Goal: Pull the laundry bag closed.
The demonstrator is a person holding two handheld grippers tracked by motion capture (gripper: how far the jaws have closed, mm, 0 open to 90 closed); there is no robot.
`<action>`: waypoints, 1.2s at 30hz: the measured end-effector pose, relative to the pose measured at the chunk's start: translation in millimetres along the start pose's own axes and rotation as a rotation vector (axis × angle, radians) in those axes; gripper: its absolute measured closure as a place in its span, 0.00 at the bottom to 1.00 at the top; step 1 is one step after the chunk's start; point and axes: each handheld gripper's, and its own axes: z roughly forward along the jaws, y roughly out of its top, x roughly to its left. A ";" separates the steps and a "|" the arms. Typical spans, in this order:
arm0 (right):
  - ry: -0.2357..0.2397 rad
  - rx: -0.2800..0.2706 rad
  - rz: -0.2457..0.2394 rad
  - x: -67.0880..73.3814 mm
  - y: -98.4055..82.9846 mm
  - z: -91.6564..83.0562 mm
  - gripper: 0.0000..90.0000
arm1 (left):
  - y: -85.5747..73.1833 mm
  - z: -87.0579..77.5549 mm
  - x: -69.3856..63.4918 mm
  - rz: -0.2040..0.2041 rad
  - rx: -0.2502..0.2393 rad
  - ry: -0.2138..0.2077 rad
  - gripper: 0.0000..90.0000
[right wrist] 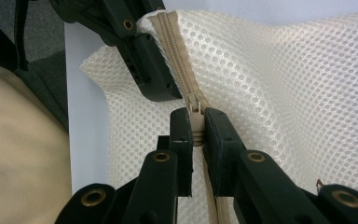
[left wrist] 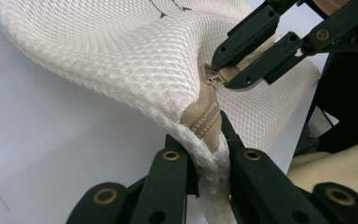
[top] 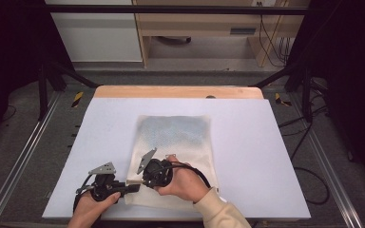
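Now zipping the mesh bag (top: 173,142) on the tabletop (top: 247,156) | left fingers (left wrist: 205,154) clamped on bag's corner seam | right fingers (right wrist: 197,140) pinching zipper pull (right wrist: 196,108) just beyond them | slider near the zipper's end, whole run left.

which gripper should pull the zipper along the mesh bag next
Right. The right gripper is already shut on the zipper pull, so it can draw it along the zipper. The left gripper is clamped on the mesh bag edge at the zipper end, anchoring it.

A white table (top: 266,156) fronts wooden furniture (top: 204,23) and cables (top: 273,42).
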 end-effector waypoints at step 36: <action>-0.022 -0.015 0.042 -0.1 -23.1 -11.4 0.91 | -0.3 10.6 -10.1 0.031 0.022 -0.017 0.94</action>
